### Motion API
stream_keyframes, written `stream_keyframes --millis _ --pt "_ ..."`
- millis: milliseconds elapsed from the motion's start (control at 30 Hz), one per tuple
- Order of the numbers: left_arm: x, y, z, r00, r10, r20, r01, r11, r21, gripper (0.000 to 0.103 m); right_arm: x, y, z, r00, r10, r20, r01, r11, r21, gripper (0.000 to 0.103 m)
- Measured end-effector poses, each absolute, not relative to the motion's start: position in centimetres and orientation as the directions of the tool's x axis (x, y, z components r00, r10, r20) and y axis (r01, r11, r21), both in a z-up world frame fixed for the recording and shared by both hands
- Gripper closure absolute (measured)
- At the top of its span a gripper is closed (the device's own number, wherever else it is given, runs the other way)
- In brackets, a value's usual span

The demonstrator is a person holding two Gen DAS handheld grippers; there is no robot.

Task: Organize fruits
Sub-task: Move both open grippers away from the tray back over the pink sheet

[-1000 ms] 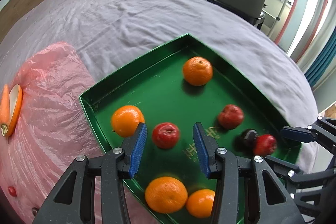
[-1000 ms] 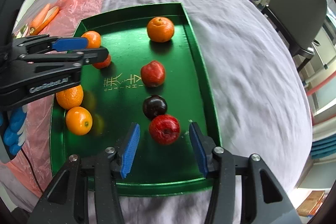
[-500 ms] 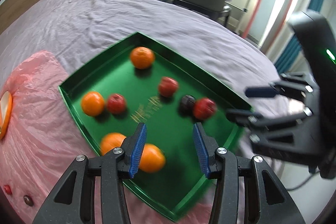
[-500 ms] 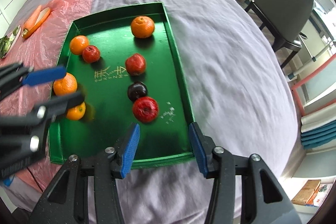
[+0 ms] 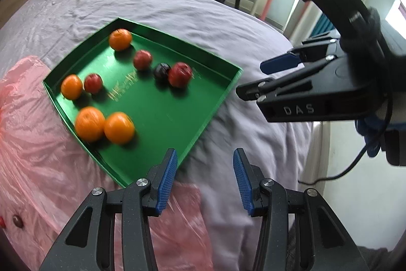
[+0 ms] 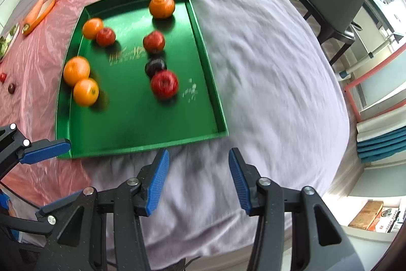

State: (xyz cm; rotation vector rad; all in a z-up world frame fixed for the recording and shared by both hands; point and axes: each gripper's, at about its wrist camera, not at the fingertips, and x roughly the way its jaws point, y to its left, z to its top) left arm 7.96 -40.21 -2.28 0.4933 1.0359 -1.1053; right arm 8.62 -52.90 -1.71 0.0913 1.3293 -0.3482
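While motion blurs fruit in tray (image 6: 213,83), both tongs (image 5: 203,179) (image 6: 196,182) spread, empty.

Motion blurs the fruit on my green tray (image 6: 213,83), so the gold lettering (image 6: 128,55) is unreadable. At nine o'clock in my right view, a plate (image 6: 9,41) is cut off by the edge.

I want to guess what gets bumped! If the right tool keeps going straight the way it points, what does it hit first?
Most likely the bed sheet. The right tool is open, holds nothing, and only purple cloth shows between its fingers. The green tray lies just beyond, slightly left, so it might come next; depth is hard to judge.
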Motion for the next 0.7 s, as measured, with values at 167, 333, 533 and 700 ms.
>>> stream_keyframes --millis 167,333,533,700 --pt "6.4 -38.8 -2.8 0.053 -0.470 -0.881 0.907 0.391 -0.154 0.063 7.0 -51.5 -2.2 0.147 -0.172 -0.974 0.284 0.951 -0.124 0.021" --pt "5.6 -36.6 -3.6 0.044 -0.438 -0.898 0.911 0.387 -0.144 0.063 5.5 -49.8 -2.8 0.111 -0.134 -0.985 0.270 0.958 -0.099 0.021" --pt "6.3 -32.3 -4.3 0.054 -0.387 -0.920 0.879 0.456 -0.140 0.063 5.0 -46.7 -3.4 0.088 -0.070 -0.994 0.235 0.971 -0.048 0.021" --pt "7.8 -27.2 -4.5 0.101 -0.336 -0.936 0.825 0.555 -0.110 0.063 5.8 -42.9 -3.3 0.089 -0.014 -0.996 0.158 0.987 0.000 0.021"
